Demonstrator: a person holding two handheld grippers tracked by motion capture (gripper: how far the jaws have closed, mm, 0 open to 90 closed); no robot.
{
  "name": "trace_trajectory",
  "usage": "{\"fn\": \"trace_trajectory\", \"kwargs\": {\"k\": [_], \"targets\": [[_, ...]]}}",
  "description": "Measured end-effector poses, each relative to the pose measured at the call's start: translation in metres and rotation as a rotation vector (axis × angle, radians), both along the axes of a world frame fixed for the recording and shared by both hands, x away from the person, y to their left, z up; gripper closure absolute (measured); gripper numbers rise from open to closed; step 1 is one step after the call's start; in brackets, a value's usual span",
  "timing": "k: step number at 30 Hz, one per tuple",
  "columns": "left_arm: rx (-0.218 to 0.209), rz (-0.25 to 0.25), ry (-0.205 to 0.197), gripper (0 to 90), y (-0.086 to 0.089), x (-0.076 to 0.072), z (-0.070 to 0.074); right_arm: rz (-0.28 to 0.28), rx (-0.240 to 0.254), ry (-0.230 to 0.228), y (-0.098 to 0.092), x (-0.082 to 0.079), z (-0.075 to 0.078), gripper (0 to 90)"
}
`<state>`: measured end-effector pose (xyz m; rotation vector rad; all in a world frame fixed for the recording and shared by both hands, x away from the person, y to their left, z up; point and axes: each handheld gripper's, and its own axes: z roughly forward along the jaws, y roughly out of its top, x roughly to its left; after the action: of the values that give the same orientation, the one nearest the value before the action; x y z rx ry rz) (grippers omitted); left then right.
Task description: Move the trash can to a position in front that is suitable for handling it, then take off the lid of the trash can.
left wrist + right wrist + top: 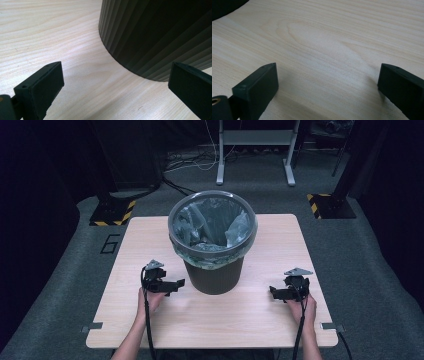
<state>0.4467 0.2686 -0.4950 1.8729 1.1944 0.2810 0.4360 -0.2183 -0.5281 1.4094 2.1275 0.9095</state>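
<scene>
Ribbed dark bin point(214, 270) stands upright at the middle of the surface point(150, 320), slightly toward the far side. A pale translucent liner bag point(210, 222) sits inside it, its top folded out over the grey rim all the way round; a fringe of the film hangs just below the rim on the near side.

Left tongs point(176, 284) rest low on the surface, just left of the bin's base, pointing at it. Jaws wide apart, nothing between them. In the left gripper view the fluted bin wall point(155, 37) rises just beyond the jaw tips, near but not touching.

Right tongs point(274, 292) sit well right of the bin, also low on the surface, pointing inward. Jaws likewise spread wide and empty; the right gripper view looks over bare wood grain point(324, 50) with a dark corner of the bin at top left.

Judgement: work on the bin or its bag has not yet begun. Neither tongs has contact with rim, bag or wall. If the bag is to come out, all of it remains: reach the rim, pinch the folded film, free it, lift.
</scene>
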Motion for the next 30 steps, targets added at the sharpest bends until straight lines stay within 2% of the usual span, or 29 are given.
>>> {"fn": "trace_trajectory", "kwargs": {"k": [4, 5, 7, 8, 9, 13, 14, 18, 20, 21, 22, 23, 30], "targets": [[-0.002, 0.001, 0.006, 0.1, 0.002, 0.001, 0.003, 0.002, 0.012, -0.01, -0.001, -0.001, 0.001, 5.6], [0.003, -0.002, 0.004, 0.0, 0.003, 0.001, 0.005, 0.006, 0.029, -0.02, -0.002, -0.003, 0.002, 7.1], [0.008, -0.003, 0.001, 0.0, 0.003, 0.001, 0.009, -0.008, 0.087, -0.02, -0.007, -0.004, 0.004, 4.5], [0.008, -0.004, -0.001, 0.0, 0.004, 0.001, 0.01, -0.009, 0.118, -0.011, -0.009, -0.005, 0.006, 3.3], [0.002, -0.001, -0.005, 0.1, 0.004, 0.001, 0.012, -0.01, 0.129, 0.001, -0.01, -0.005, 0.008, 3.4], [0.004, -0.002, -0.009, 0.1, 0.005, 0.003, 0.016, -0.005, 0.137, -0.013, -0.01, -0.007, 0.02, 3.7], [0.011, -0.006, -0.01, 0.1, 0.006, 0.003, 0.019, 0.003, 0.154, -0.016, -0.009, -0.007, 0.03, 4.1], [0.014, -0.004, -0.014, 0.1, 0.008, 0.004, 0.025, 0.025, 0.146, -0.03, -0.005, -0.005, 0.049, 4.9], [0.015, -0.003, -0.019, 0.1, 0.009, 0.005, 0.028, 0.032, 0.144, -0.038, -0.004, -0.005, 0.053, 5.2], [0.015, 0.001, -0.017, 0.1, 0.011, 0.005, 0.031, 0.045, 0.143, -0.04, -0.001, -0.004, 0.06, 5.3], [0.015, 0.001, -0.017, 0.1, 0.011, 0.005, 0.031, 0.045, 0.143, -0.04, -0.001, -0.004, 0.06, 5.3], [0.016, 0.005, -0.019, 0.1, 0.013, 0.005, 0.034, 0.054, 0.139, -0.047, 0.002, -0.004, 0.068, 5.4], [0.025, 0.002, -0.03, 0.9, 0.014, 0.006, 0.046, 0.096, 0.157, -0.061, 0.012, -0.001, 0.089, 6.0]]}}
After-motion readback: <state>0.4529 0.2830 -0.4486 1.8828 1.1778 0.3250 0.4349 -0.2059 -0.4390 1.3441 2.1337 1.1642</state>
